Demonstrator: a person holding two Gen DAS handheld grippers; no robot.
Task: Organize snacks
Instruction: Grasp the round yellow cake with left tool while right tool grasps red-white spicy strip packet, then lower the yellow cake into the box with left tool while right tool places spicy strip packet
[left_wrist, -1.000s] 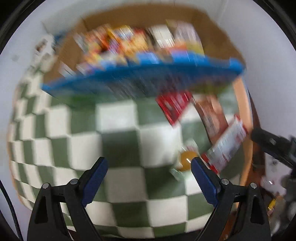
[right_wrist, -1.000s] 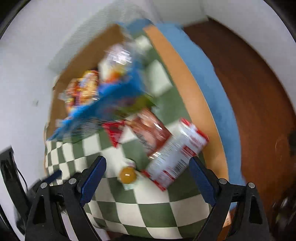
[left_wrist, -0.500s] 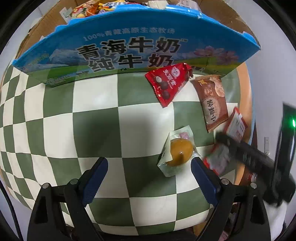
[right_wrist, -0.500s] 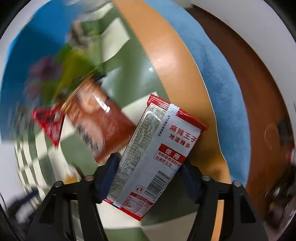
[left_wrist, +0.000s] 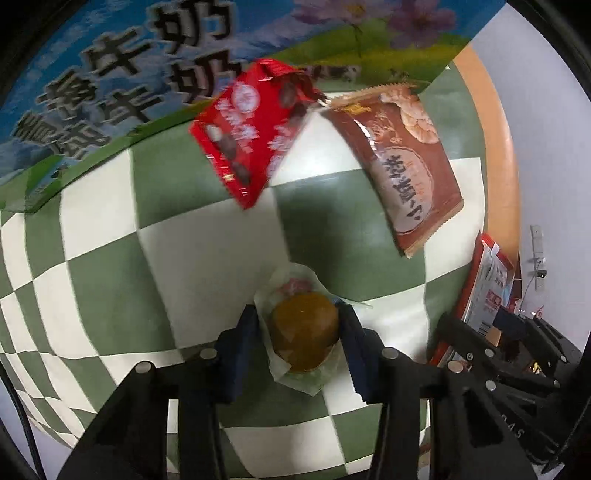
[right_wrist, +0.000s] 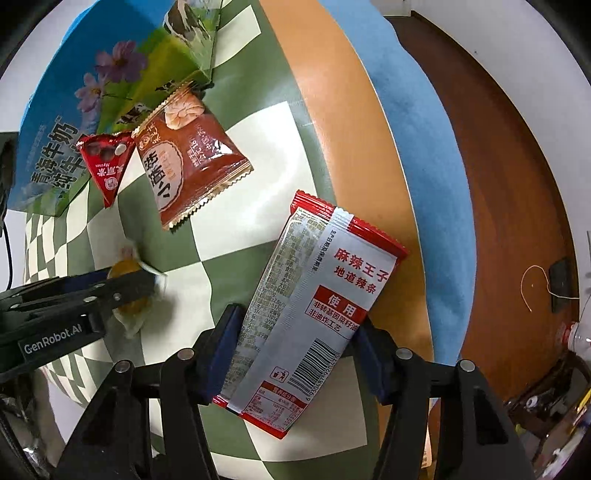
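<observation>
Lying on a green-and-white checked cloth (right_wrist: 255, 140), four snacks are seen near the foot of a blue milk carton (left_wrist: 122, 74) printed with bold Chinese characters, flowers and a meadow. A round amber sweet in a clear wrapper (left_wrist: 304, 332) is clamped between the blue pads of the left gripper (left_wrist: 299, 343), whose jaws have just been closing and now press on both of its sides. A long silver-and-red packet with a barcode (right_wrist: 314, 310) is grasped across its width by the right gripper (right_wrist: 295, 354), whose jaws have likewise just been closing onto it; it is seen again at the right edge of the left wrist view. A small red triangular packet (left_wrist: 243, 133) and a brown sachet with serrated ends (left_wrist: 406, 162) are left side by side, close to the carton's printed wall, the red one touching it. What the carton holds cannot be told. Beyond the cloth, an orange table edge (right_wrist: 332, 110), a blue mat (right_wrist: 417, 147) and dark brown wooden flooring (right_wrist: 498, 184) are visible beneath pale walls.
</observation>
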